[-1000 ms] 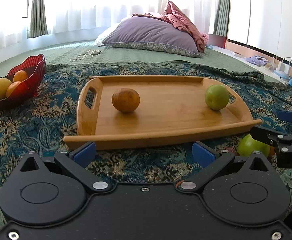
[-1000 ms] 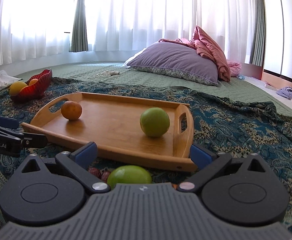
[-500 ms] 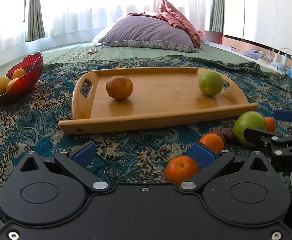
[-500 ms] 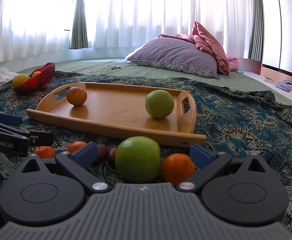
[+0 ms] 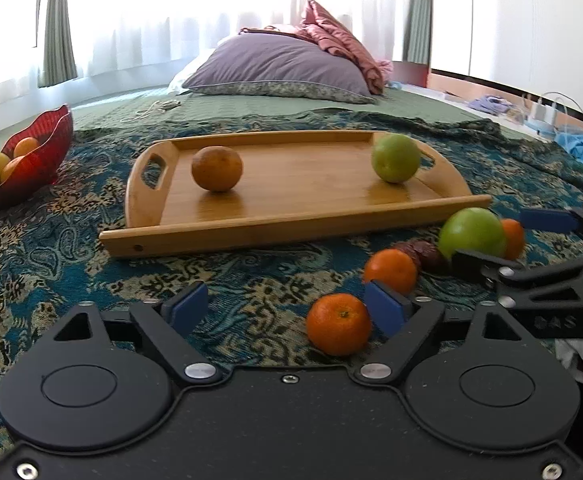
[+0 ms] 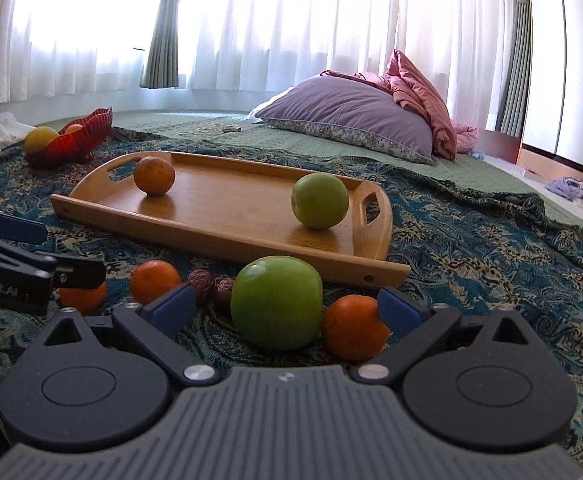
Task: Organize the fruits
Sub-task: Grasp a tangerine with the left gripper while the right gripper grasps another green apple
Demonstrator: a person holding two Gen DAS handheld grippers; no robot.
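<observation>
Right gripper (image 6: 287, 306) fingers spread wide, nothing clamped. Green apple (image 6: 276, 302) sits between fingers on patterned blanket (image 6: 471, 248); small orange (image 6: 354, 327) touching apple, just inside right finger. Two dark wrinkled fruits (image 6: 211, 286) and another orange (image 6: 154, 280) near left finger. Wooden tray (image 6: 227, 216) beyond holds brownish orange (image 6: 154, 175) and green fruit (image 6: 319, 200), well apart. Left gripper (image 6: 19, 264) at left edge, above third orange (image 6: 83, 298). Red bowl (image 6: 71, 144) far left.
</observation>
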